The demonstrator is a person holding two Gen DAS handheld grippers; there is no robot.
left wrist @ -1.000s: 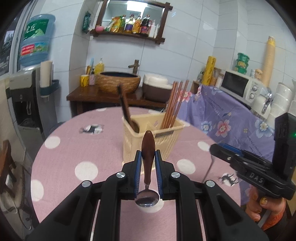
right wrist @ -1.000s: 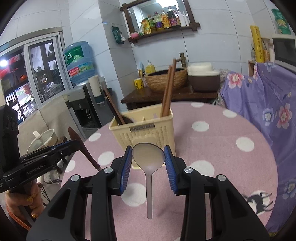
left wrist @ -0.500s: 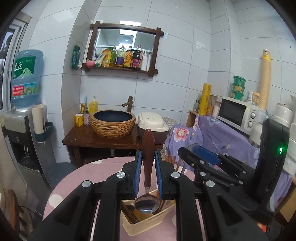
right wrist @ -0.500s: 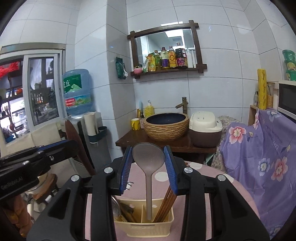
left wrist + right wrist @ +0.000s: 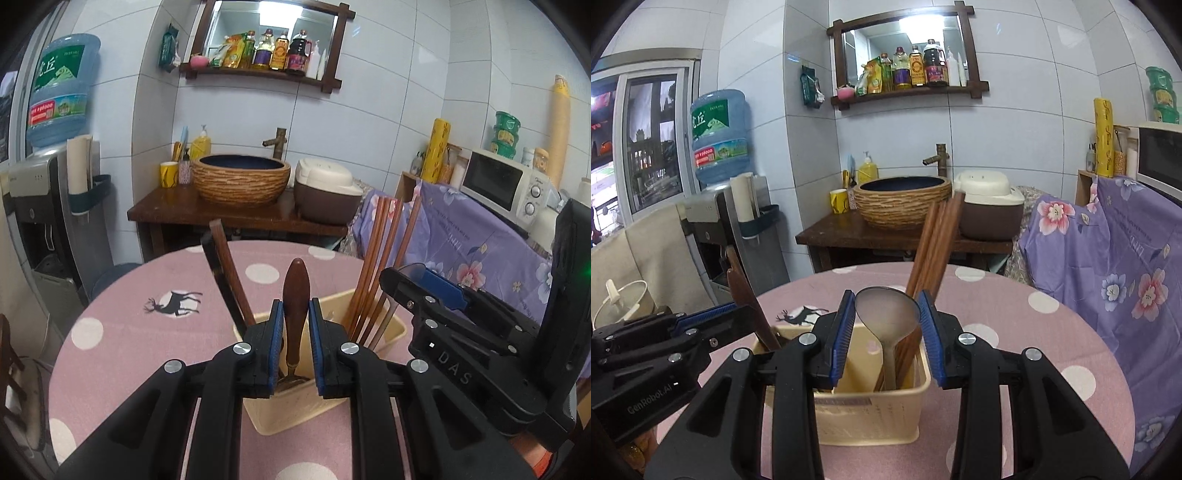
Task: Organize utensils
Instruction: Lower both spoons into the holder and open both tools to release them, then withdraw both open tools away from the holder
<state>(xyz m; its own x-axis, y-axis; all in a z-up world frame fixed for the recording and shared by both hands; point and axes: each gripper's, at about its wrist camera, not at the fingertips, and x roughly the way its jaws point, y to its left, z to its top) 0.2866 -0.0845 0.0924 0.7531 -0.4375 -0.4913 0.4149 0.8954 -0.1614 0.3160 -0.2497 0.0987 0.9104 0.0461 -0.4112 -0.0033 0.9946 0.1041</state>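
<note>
Left gripper (image 5: pixel 295 325) clamped on one spoon's dark wooden handle (image 5: pixel 295 295), rounded tip up, metal bowl end hanging low between the jaws inside the holder. Right gripper (image 5: pixel 886 325) clamped on one grey metal spoon (image 5: pixel 888 314) by its oval bowl, thin handle pointing down into the same holder. One cream plastic utensil holder (image 5: pixel 871 410), rectangular, with compartments, sits directly below and ahead of both grippers on the round counter (image 5: pixel 1015 332), which has a pink cloth with white dots. Bundle of reddish wooden chopsticks (image 5: pixel 938 243), at least four, stands tilted just beyond the right gripper. Two dark flat wooden handles (image 5: pixel 221 273) lean left of the left gripper.
</note>
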